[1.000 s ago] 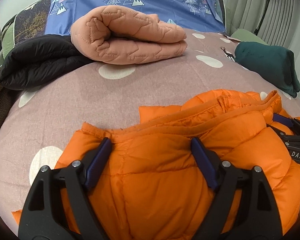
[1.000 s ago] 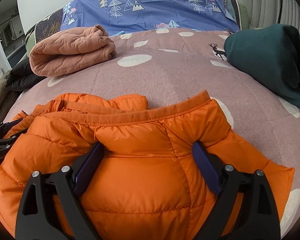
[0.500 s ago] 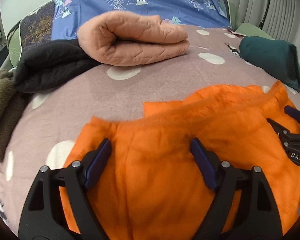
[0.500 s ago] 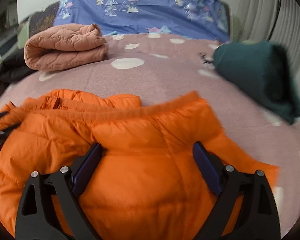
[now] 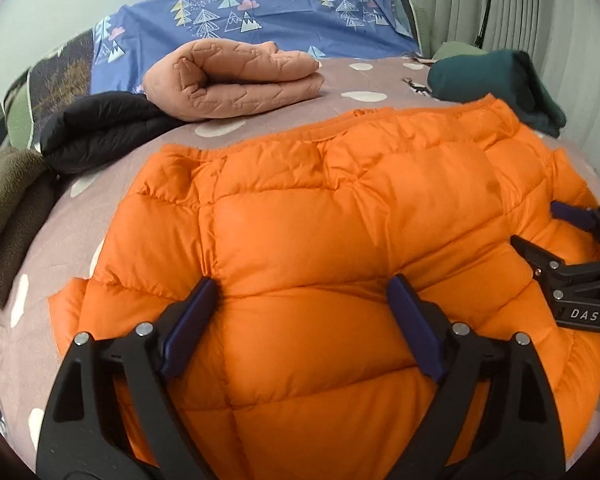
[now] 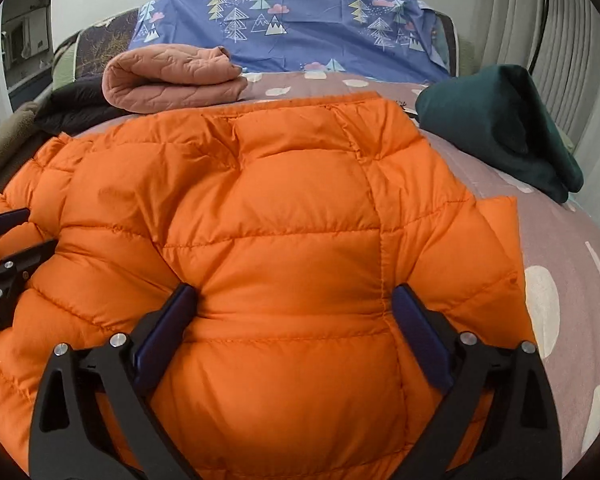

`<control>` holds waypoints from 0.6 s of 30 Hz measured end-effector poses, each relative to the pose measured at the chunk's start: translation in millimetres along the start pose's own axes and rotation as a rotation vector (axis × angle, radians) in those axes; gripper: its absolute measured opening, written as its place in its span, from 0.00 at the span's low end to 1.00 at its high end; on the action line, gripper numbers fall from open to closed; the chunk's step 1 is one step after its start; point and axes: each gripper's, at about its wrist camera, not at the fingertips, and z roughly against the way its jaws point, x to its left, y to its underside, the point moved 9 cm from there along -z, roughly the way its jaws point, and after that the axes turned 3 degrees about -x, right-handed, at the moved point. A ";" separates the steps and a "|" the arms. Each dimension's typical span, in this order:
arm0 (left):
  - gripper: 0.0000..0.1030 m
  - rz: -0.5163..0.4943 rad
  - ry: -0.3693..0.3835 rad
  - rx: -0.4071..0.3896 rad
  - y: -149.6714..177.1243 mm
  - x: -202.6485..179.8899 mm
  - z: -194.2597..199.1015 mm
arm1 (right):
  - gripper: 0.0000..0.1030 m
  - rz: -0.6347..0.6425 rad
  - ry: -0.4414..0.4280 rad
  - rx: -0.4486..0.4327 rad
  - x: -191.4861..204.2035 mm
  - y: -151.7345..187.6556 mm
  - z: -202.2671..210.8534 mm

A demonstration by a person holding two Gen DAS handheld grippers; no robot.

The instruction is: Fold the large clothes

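**Inspector:** On the bed, what is the state of the garment?

**Assistant:** An orange puffer jacket [image 5: 340,216] lies spread over the mauve spotted bedsheet [image 5: 112,152], its bound edge turned toward the headboard end. It fills most of both wrist views.

**Inspector:** Left gripper?

**Assistant:** The left gripper [image 5: 302,300] has its jaws spread wide, with a bulge of quilted fabric sitting between the two blue pads. Whether the pads actually pinch the cloth, I cannot tell.

**Inspector:** Right gripper?

**Assistant:** Same condition. The right gripper [image 6: 294,308] is wide, with jacket padding swelling between its fingers. It is also visible at the right edge of the left view, resting against the jacket.

**Inspector:** Surrounding items?

**Assistant:** A folded pink quilted blanket [image 5: 232,80] sits beyond the jacket, apart from it. A black garment [image 5: 100,128] lies just beside the blanket on the left, and a brown fleece [image 5: 8,208] lies farther left. A folded dark green garment [image 6: 496,124] rests to the right, near the jacket's far corner. A blue tree-print sheet [image 6: 300,28] covers the headboard end.
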 end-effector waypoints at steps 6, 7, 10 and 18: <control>0.87 -0.006 -0.013 0.000 1.2 -0.7 -1.4 | 0.96 0.013 0.017 -0.004 2.2 0.8 0.1; 0.87 -0.007 -0.017 -0.001 1.2 -0.6 -1.0 | 0.96 0.015 0.021 -0.006 2.1 0.7 0.9; 0.87 -0.003 -0.037 -0.001 3.6 0.7 5.7 | 0.96 0.018 0.043 0.007 0.9 3.5 11.0; 0.87 -0.003 0.071 -0.030 36.8 -9.4 62.3 | 0.95 -0.044 -0.075 0.024 4.7 46.5 59.5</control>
